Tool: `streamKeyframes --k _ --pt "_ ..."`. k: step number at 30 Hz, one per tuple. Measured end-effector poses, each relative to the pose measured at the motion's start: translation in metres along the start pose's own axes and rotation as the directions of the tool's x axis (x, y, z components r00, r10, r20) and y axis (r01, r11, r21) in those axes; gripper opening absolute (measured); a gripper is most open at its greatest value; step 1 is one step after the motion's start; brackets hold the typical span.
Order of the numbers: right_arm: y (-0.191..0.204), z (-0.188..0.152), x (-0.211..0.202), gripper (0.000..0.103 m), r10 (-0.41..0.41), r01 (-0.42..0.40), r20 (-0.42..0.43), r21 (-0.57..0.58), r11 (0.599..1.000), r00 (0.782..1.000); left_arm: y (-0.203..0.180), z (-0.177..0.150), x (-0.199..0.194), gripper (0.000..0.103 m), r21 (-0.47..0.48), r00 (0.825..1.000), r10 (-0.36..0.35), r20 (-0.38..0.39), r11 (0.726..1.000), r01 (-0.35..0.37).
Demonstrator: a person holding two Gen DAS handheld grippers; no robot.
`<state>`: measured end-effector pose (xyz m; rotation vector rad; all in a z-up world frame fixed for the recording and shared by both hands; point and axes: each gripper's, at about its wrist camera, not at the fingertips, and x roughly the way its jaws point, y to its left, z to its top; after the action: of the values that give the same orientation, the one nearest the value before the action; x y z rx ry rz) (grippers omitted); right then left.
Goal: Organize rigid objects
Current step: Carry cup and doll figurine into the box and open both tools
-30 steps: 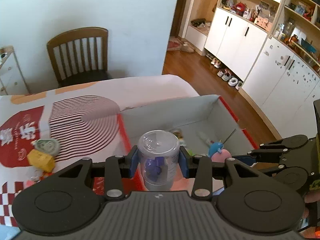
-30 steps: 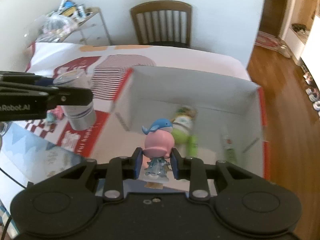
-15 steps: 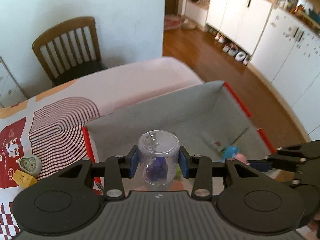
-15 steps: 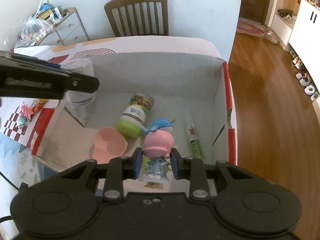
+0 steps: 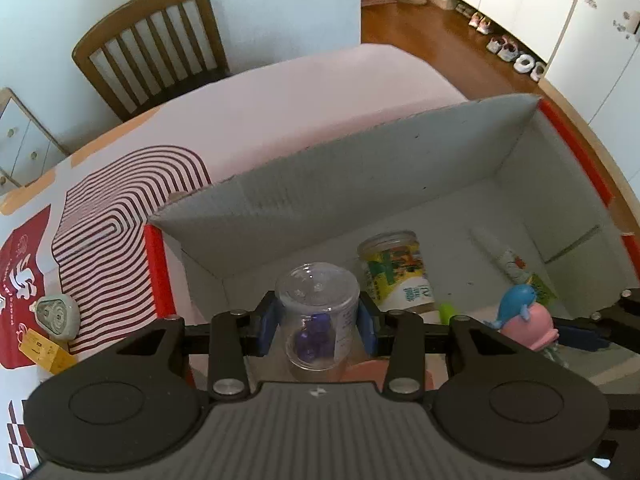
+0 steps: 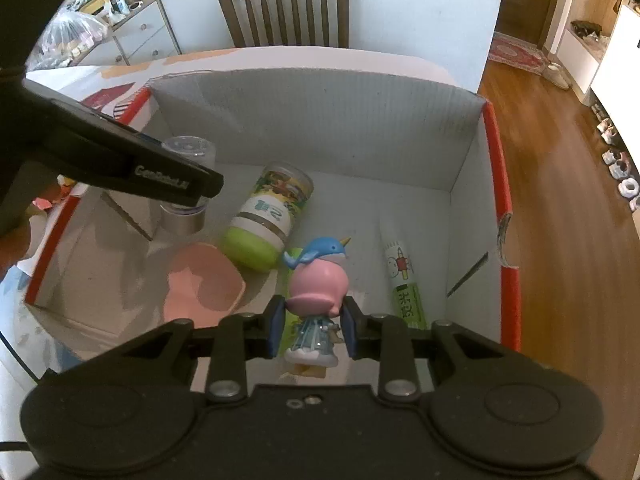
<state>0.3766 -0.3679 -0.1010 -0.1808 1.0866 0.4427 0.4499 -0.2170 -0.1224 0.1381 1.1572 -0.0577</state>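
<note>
My left gripper (image 5: 318,326) is shut on a clear plastic jar (image 5: 318,312) with purple bits inside, held upright over the left side of a grey cardboard box (image 5: 360,184). The jar also shows in the right wrist view (image 6: 185,184). My right gripper (image 6: 312,332) is shut on a pink figurine with a blue whale hat (image 6: 318,284), held over the box's near middle; it also shows in the left wrist view (image 5: 526,320). Inside the box lie a green-lidded jar (image 6: 268,216), a pink dish (image 6: 204,280) and a white-and-green tube (image 6: 404,280).
The box (image 6: 400,120) has red outer edges and stands on a patterned tablecloth (image 5: 100,220). A grey-green triangular item (image 5: 54,316) and a yellow block (image 5: 44,350) lie left of the box. A wooden chair (image 5: 156,44) stands beyond the table.
Both grippers have moved forward over the box with their objects, the left coming in from the cloth over the box's left wall. Both stay shut.
</note>
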Motion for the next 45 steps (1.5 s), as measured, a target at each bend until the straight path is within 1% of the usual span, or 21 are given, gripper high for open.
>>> streamKeyframes --k 2,5,8,16,25,27,32,35,41,45 --pt "-0.001 0.001 0.003 0.028 -0.001 0.001 -0.006 0.001 1.0 1.0 0.001 0.0 0.006 0.04 -0.009 1.0 -0.004 -0.011 1.0 0.004" --pt "0.0 0.001 0.008 0.028 -0.005 0.005 -0.017 -0.001 1.0 1.0 0.0 0.001 0.011 0.04 0.007 1.0 0.002 -0.014 1.0 -0.002" --pt "0.0 0.001 0.012 0.028 -0.009 0.009 -0.024 0.002 1.0 1.0 -0.002 0.002 0.016 0.04 0.002 1.0 -0.003 -0.023 1.0 0.003" --pt "-0.001 0.002 0.018 0.028 -0.029 0.029 -0.054 0.007 1.0 0.998 -0.01 0.011 0.028 0.04 0.017 1.0 0.012 -0.013 1.0 -0.012" --pt "0.001 0.0 0.023 0.029 -0.044 0.045 -0.083 0.016 0.999 0.996 -0.014 0.006 0.042 0.041 0.009 0.998 0.016 -0.067 1.0 -0.016" --pt "0.001 0.0 0.022 0.03 -0.041 0.043 -0.082 0.021 0.999 0.996 -0.012 0.005 0.043 0.041 0.003 0.997 0.007 -0.076 1.0 -0.007" --pt "0.003 0.001 0.017 0.034 -0.046 0.047 -0.081 0.023 0.999 0.996 -0.003 -0.001 0.033 0.041 -0.042 0.998 -0.014 -0.068 0.999 0.012" --pt "0.006 0.001 0.012 0.041 -0.05 0.051 -0.073 0.02 0.998 0.996 0.001 -0.002 0.024 0.048 -0.069 0.998 -0.034 -0.06 0.997 0.029" --pt "0.01 0.004 -0.003 0.049 -0.048 0.049 -0.042 0.01 0.999 0.998 0.007 -0.009 -0.003 0.049 -0.087 0.998 -0.06 0.0 0.994 0.06" --pt "0.012 0.003 -0.017 0.053 -0.046 0.046 -0.017 -0.006 0.999 0.999 0.012 -0.014 -0.027 0.049 -0.092 0.995 -0.074 0.06 0.993 0.08"
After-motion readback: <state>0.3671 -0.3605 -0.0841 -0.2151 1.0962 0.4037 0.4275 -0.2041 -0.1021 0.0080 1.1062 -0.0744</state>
